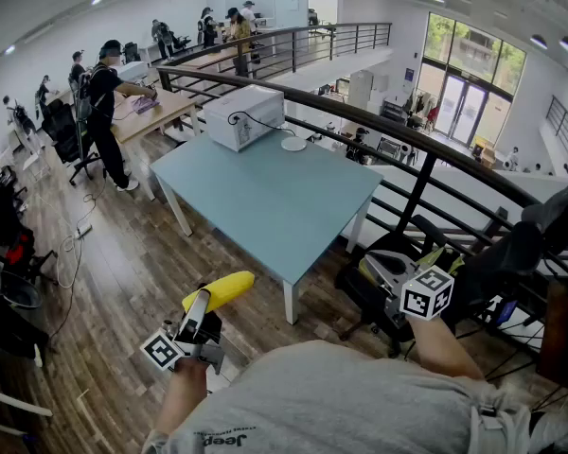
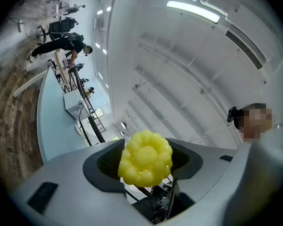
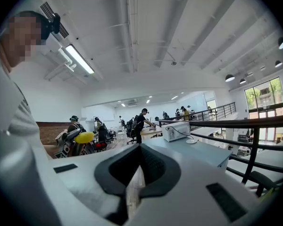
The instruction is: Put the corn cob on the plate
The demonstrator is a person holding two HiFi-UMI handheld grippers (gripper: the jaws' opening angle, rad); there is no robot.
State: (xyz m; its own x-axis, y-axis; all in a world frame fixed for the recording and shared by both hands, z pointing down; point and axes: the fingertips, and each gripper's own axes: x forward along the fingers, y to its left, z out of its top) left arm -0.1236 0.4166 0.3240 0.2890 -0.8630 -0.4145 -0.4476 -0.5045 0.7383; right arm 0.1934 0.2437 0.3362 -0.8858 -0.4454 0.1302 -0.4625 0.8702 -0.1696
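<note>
Two grippers short of table (image 1: 265, 206) near edge, floor open between. Left gripper (image 1: 204, 303) clenched on corn cob (image 1: 218, 291). Plate (image 1: 293, 144) at table's far end. Right gripper (image 3: 140, 173) closed, empty.

Person in a grey T-shirt, with a pale grey two-jaw gripper for each hand.

In the head view the short-sleeved T-shirt (image 1: 341, 400) fills 6 o'clock, with dark lettering at its 7 o'clock edge. The left gripper (image 1: 203, 303) at 7 o'clock has a white finger over black-and-silver parts and a white marker cube (image 1: 162, 349) printed with black squares. The right gripper (image 1: 373, 259) at 4 o'clock is grey with a second cube (image 1: 426, 293) of the same kind. In both gripper views the jaws are smooth, rounded pale grey shells with small dark rectangular insets, around black ribbed pads (image 3: 153, 166).
</note>
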